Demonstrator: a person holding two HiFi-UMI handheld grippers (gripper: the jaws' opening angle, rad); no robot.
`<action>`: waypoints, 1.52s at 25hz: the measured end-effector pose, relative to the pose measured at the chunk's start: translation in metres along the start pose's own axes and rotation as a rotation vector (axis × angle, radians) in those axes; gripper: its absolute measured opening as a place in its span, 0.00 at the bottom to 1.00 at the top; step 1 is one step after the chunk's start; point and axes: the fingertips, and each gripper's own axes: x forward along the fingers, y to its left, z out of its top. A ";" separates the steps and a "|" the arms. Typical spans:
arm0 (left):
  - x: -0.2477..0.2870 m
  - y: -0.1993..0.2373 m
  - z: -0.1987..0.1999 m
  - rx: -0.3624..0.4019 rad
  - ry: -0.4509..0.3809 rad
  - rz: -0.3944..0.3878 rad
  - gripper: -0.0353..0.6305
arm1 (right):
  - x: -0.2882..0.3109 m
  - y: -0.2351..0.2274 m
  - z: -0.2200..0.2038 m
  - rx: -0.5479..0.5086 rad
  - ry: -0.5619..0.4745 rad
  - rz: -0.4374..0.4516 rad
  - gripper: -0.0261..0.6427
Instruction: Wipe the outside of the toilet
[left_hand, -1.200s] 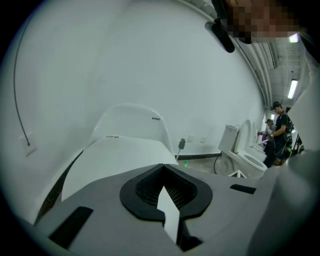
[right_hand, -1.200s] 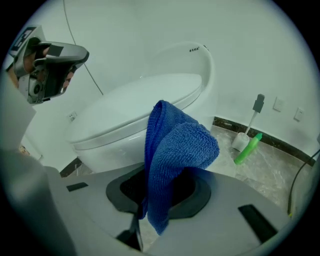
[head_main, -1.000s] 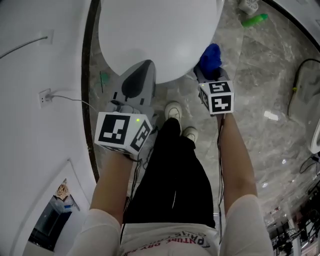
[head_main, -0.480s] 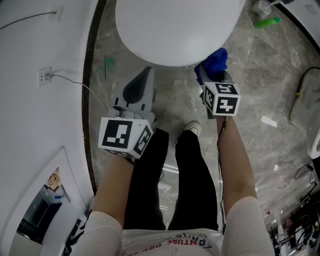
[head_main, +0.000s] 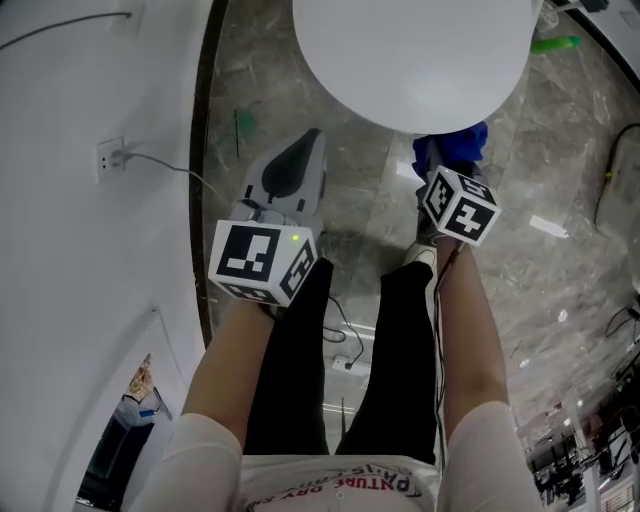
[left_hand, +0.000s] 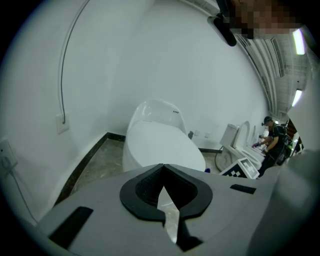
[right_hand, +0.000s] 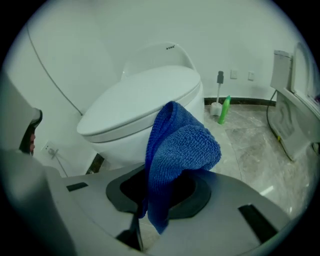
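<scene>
The white toilet (head_main: 415, 55) fills the top of the head view with its lid closed; it also shows in the left gripper view as the toilet (left_hand: 160, 145) and close up in the right gripper view as the toilet (right_hand: 145, 105). My right gripper (head_main: 450, 165) is shut on a blue cloth (head_main: 452, 148) just below the bowl's front edge. The blue cloth (right_hand: 177, 150) stands up out of the right gripper (right_hand: 160, 200). My left gripper (head_main: 303, 140) hangs over the floor left of the bowl. The left gripper (left_hand: 162, 187) is shut and holds nothing.
A curved white wall with a dark baseboard (head_main: 205, 150) runs along the left, with a socket and cable (head_main: 112, 155). A green bottle (right_hand: 223, 110) and a toilet brush (right_hand: 218, 95) stand behind the toilet. Another toilet (right_hand: 295, 120) is at right. The person's legs (head_main: 400, 330) are below the grippers.
In the head view the toilet has slid toward the upper right. Both grippers have shifted right with it, and the blue cloth stays by the bowl's front edge. The feet have stepped.
</scene>
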 end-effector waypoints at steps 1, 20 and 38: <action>-0.005 0.008 0.001 0.014 0.011 -0.010 0.06 | 0.000 0.006 -0.001 0.037 -0.003 -0.023 0.15; -0.032 0.123 0.001 0.022 0.043 -0.023 0.06 | 0.024 0.133 -0.015 0.321 -0.025 -0.053 0.15; -0.084 0.157 0.064 -0.072 0.026 0.073 0.06 | -0.021 0.274 0.040 0.314 0.068 0.296 0.15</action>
